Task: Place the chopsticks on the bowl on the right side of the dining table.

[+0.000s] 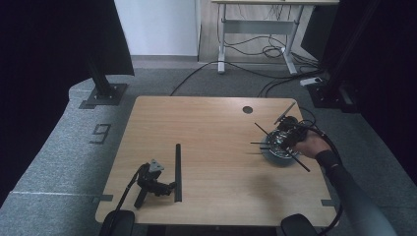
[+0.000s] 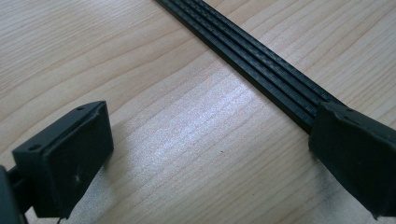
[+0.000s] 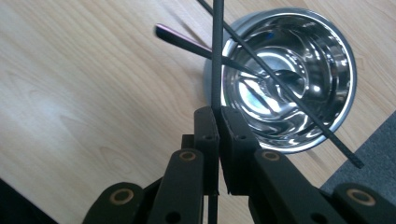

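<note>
Steel bowl (image 3: pixel 299 79): two sticks inside; right claw (image 3: pixel 218 122) pinches third stick (image 3: pixel 217 51).

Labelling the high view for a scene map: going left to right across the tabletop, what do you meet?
Left claw lying on the table → black strip → round hole in the tabletop → steel bowl → right claw holding a thin black stick.

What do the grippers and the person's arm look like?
Both are black. The left gripper has a grey three-cornered plate on top, a black cable trailing off, and chunky square pads. The right gripper has black link arms with brass-coloured pins and a looping black cable. The person wears a dark long sleeve.
</note>
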